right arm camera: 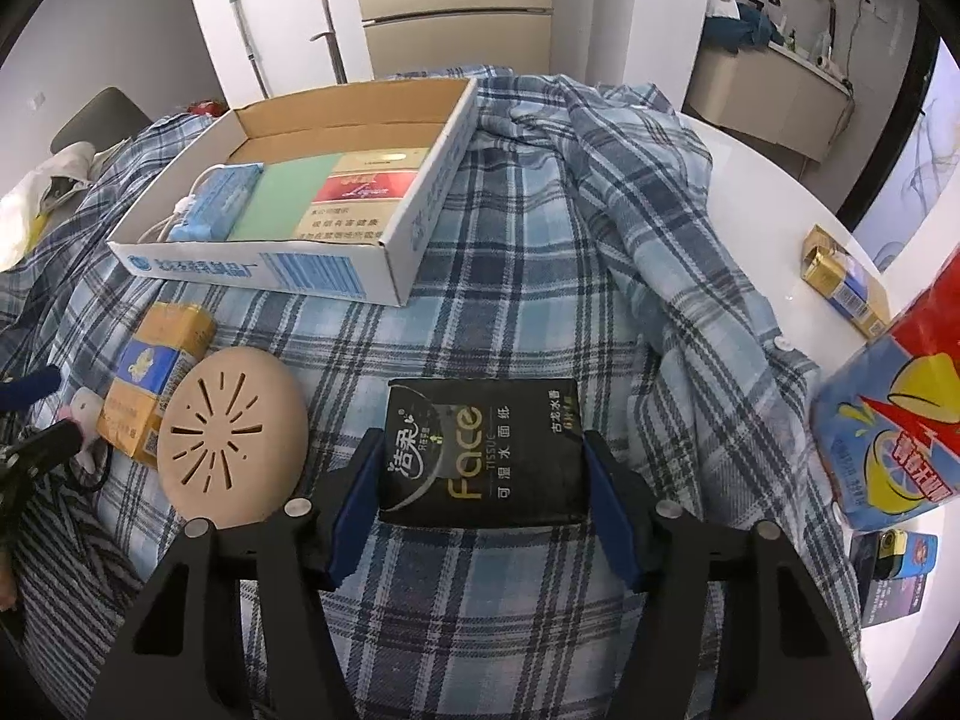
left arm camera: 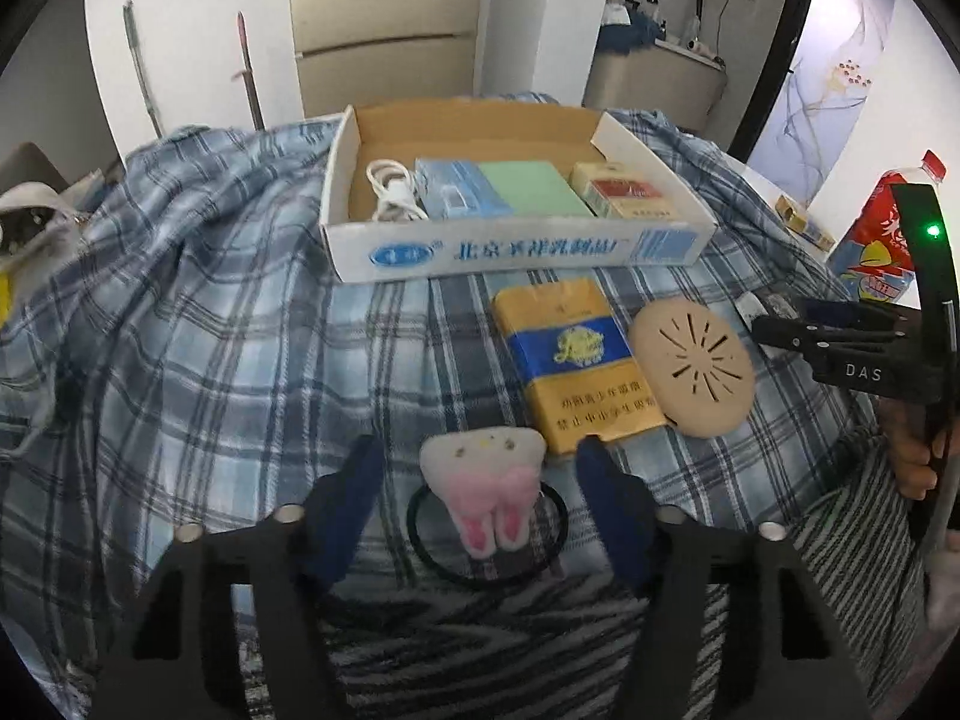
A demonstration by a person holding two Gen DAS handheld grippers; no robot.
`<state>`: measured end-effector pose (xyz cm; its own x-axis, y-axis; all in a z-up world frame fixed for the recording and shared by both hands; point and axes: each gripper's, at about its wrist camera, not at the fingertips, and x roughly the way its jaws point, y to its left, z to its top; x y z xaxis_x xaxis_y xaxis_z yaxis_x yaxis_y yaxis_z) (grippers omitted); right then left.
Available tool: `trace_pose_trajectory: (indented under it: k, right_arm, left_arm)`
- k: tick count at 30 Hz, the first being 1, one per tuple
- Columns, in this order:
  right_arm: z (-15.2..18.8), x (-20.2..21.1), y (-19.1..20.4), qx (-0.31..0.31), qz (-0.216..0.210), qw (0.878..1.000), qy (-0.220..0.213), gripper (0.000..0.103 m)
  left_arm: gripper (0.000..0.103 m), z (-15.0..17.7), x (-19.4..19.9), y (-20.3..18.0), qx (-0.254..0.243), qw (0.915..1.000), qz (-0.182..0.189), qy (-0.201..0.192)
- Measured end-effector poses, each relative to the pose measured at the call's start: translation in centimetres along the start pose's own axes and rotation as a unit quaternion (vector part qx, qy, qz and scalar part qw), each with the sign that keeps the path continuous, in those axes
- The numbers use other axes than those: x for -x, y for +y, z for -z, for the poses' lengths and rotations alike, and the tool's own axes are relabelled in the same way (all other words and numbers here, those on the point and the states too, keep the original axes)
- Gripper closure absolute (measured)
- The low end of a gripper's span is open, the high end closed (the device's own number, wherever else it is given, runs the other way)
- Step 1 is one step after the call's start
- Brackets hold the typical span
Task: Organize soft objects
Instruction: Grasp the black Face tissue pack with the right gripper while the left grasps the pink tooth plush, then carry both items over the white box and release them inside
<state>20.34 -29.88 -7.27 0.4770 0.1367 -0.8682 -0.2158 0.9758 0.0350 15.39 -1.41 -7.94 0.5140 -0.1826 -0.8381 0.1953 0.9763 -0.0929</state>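
A white plush tooth hair tie [left arm camera: 483, 489] with a pink bow and black elastic lies on the plaid cloth between the open fingers of my left gripper [left arm camera: 480, 480], not touched. My right gripper [right arm camera: 480, 468] has its blue pads [right arm camera: 354, 498] against both sides of a black "Face" tissue pack [right arm camera: 483, 456] on the cloth. A yellow-and-blue soft pack [left arm camera: 573, 366] and a beige oval slotted lid [left arm camera: 693, 369] lie beside the hair tie. A white cardboard box [left arm camera: 516, 249] farther back holds a cable, a blue pack, a green pad and a red-and-gold pack.
A plaid cloth [right arm camera: 540, 276] covers the table, bunched at the right. A red-and-blue bottle [right arm camera: 900, 420], a gold-blue carton [right arm camera: 846, 282] and a small card [right arm camera: 894, 576] stand at the right. The right gripper shows in the left wrist view [left arm camera: 840, 336].
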Motion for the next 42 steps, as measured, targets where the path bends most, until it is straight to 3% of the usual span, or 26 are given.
trace_pose_trajectory:
  k: [6, 11, 15, 19, 21, 24, 32, 42]
  right_arm:
    - [0.3, 0.7, 0.9, 0.021, 0.011, 1.0, -0.014, 0.041]
    - [0.2, 0.7, 0.8, 0.022, 0.011, 1.0, -0.015, 0.041]
    - [0.2, 0.7, 0.8, 0.021, 0.01, 1.0, -0.017, 0.041]
    - [0.4, 1.6, 0.7, 0.021, 0.005, 0.999, -0.039, 0.041]
    - [0.5, 2.2, 0.8, 0.026, -0.002, 0.998, -0.054, 0.041]
    - [0.5, 2.8, 1.3, 0.038, -0.012, 0.997, -0.069, 0.041]
    - [0.9, 5.3, 2.4, 0.064, -0.028, 0.987, -0.144, 0.041]
    - [0.9, 7.6, 3.3, 0.069, -0.023, 0.98, -0.186, 0.041]
  left_arm:
    - [0.038, 0.1, -0.9, -0.4, -0.01, 0.9997, -0.009, 0.019]
    - [0.058, 0.1, -1.3, -0.3, -0.008, 0.9995, -0.02, 0.023]
    - [0.062, 0.1, -0.9, -0.4, -0.011, 0.9997, -0.019, 0.011]
    - [0.062, 0.0, 0.5, -0.8, -0.022, 0.9994, -0.014, -0.024]
    - [0.062, -0.1, 1.8, -1.0, -0.026, 0.9976, -0.013, -0.062]
    - [0.062, -0.1, 3.7, -1.0, -0.024, 0.9918, -0.01, -0.125]
    - [0.062, -0.1, 6.3, -0.5, -0.008, 0.9767, -0.014, -0.214]
    - [0.062, 0.2, 8.0, -2.0, -0.032, 0.9693, -0.034, -0.242]
